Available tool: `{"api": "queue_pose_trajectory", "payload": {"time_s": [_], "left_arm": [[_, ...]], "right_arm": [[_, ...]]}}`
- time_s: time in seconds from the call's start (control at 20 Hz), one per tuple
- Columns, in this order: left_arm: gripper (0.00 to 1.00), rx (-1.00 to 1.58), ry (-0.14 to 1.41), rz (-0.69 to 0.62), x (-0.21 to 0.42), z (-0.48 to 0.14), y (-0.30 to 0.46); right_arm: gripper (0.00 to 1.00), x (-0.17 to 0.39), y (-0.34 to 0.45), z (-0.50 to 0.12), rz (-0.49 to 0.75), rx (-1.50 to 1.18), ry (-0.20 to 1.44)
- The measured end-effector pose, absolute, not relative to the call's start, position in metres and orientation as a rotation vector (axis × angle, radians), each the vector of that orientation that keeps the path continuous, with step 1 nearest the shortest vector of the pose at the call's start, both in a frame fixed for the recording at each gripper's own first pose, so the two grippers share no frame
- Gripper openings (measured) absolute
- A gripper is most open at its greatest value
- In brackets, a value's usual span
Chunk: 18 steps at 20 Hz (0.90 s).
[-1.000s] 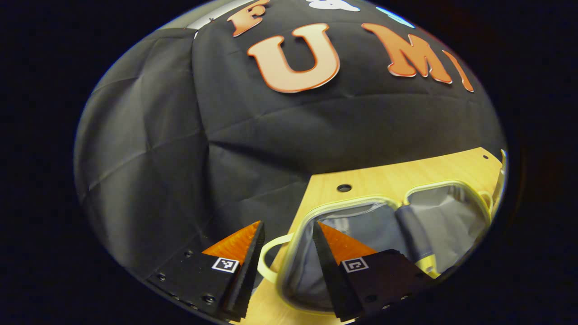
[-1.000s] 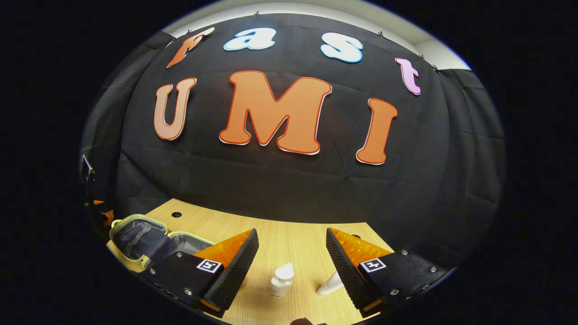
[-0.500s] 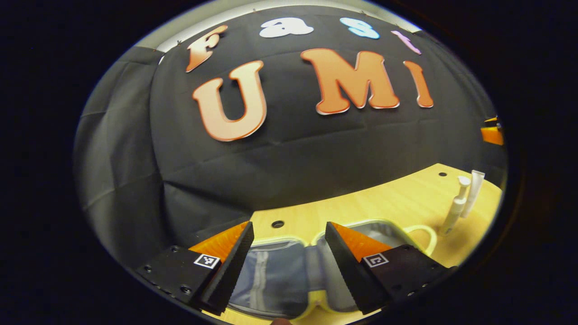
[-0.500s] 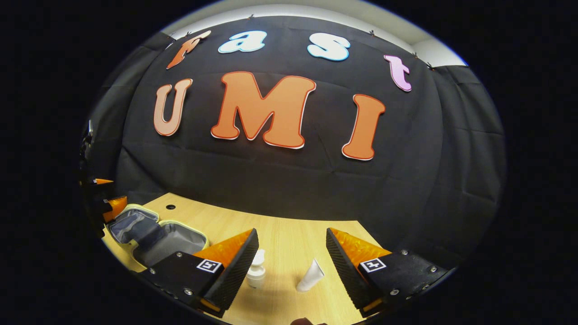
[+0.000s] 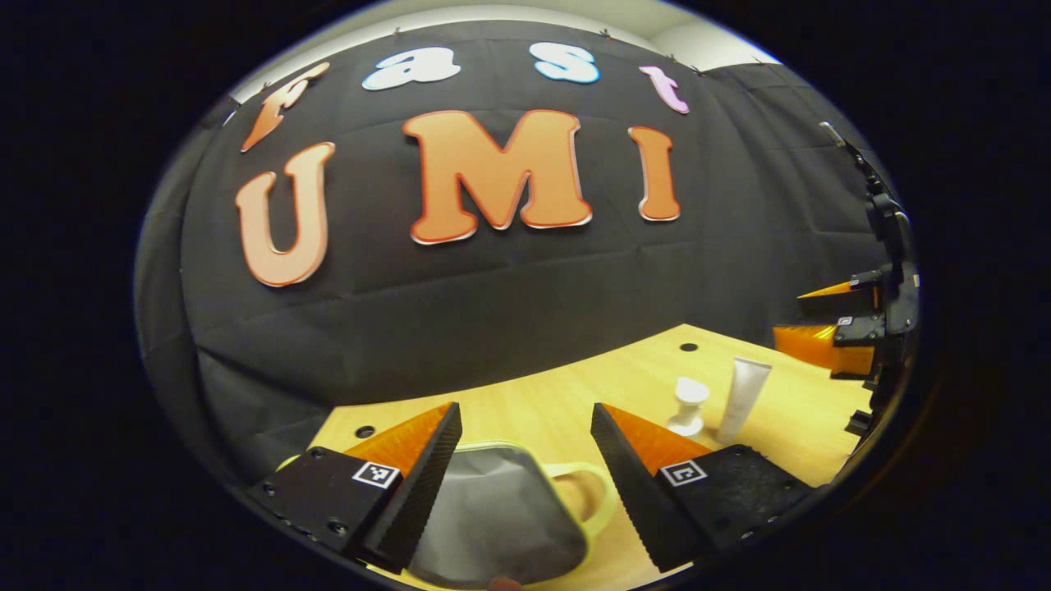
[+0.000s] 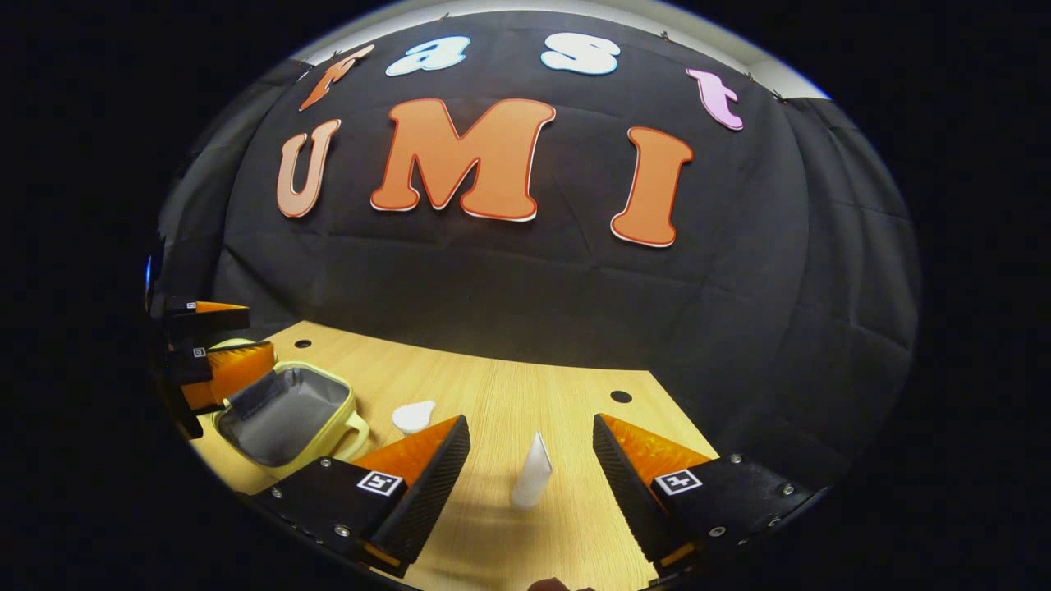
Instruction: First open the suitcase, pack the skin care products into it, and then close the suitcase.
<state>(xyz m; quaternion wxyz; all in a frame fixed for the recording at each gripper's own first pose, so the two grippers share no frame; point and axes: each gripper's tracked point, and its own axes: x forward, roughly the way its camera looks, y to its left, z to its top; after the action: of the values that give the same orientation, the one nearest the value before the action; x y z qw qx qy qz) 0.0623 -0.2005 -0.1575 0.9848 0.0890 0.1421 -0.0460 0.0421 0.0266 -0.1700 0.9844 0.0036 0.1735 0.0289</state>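
Observation:
The pale yellow suitcase [image 5: 501,513] lies open on the wooden table [image 6: 509,386], showing its grey lining [image 6: 283,410] and a looped handle [image 5: 587,492]. My left gripper [image 5: 523,410] hangs open just above it, empty; it appears at the far left in the right gripper view [image 6: 256,328]. A white tube [image 6: 532,476] stands upright a little beyond my right gripper [image 6: 530,423], in line with the gap between its open fingers. A white pump bottle [image 6: 413,415] stands left of the tube, partly behind my left finger. Bottle [image 5: 688,405] and tube [image 5: 743,398] stand side by side.
The black cloth wall runs close behind the table's far edge. Small round holes [image 6: 621,396] dot the tabletop. Bare wood lies between the suitcase and the two products. My right gripper [image 5: 798,316] is seen at the far right, beyond the tube.
The left gripper has swung right across the open suitcase, bringing bottle and tube into its view. The right gripper has shifted so the tube, not the bottle, sits in line with its finger gap.

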Motion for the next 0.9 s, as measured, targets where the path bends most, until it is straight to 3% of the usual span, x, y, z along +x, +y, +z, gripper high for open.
{"api": "queue_pose_trajectory", "payload": {"time_s": [0.35,0.9], "left_arm": [[0.99,0.155,0.361,-0.216,0.074,-0.232,-0.279],[1.00,0.139,0.519,-0.296,0.105,-0.350,-0.342]], "right_arm": [[0.96,0.048,0.021,-0.234,0.116,-0.004,0.420],[0.96,0.063,0.021,-0.303,0.161,-0.003,0.496]]}}
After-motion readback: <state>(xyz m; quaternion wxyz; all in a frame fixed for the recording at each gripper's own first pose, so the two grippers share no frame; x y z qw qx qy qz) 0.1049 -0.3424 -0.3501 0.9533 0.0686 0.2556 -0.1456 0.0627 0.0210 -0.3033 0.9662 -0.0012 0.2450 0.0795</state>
